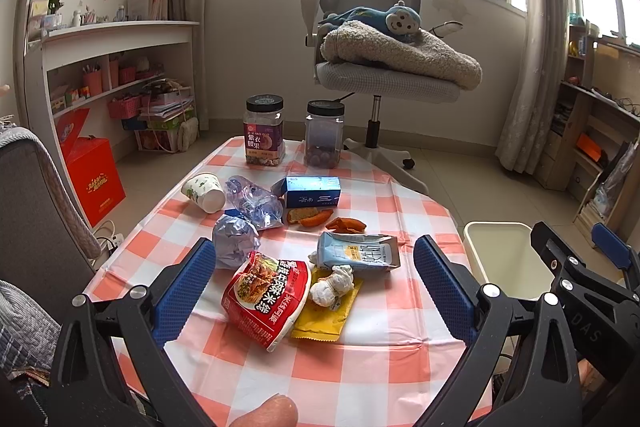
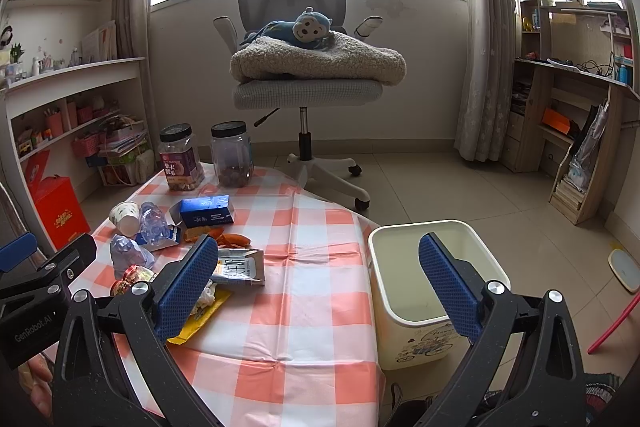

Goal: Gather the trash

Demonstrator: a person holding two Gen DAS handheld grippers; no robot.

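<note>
Trash lies on the checked tablecloth (image 1: 360,367): a red snack bag (image 1: 268,299), a yellow wrapper (image 1: 326,319) with a crumpled tissue (image 1: 332,285) on it, a light-blue milk carton (image 1: 360,253), orange peels (image 1: 346,224), a blue box (image 1: 312,191), a crushed clear bottle (image 1: 252,203), a paper cup (image 1: 203,191) and crumpled bluish plastic (image 1: 234,241). My left gripper (image 1: 316,291) is open, low over the red bag and the tissue. My right gripper (image 2: 320,287) is open and empty, above the table's right edge next to the cream trash bin (image 2: 404,307).
Two black-lidded jars (image 1: 264,131) (image 1: 324,135) stand at the table's far end. An office chair (image 1: 380,75) with a blanket and plush monkey is beyond it. Shelves line the left wall, a red box (image 1: 94,179) sits on the floor left, and the bin (image 1: 504,259) stands at the table's right.
</note>
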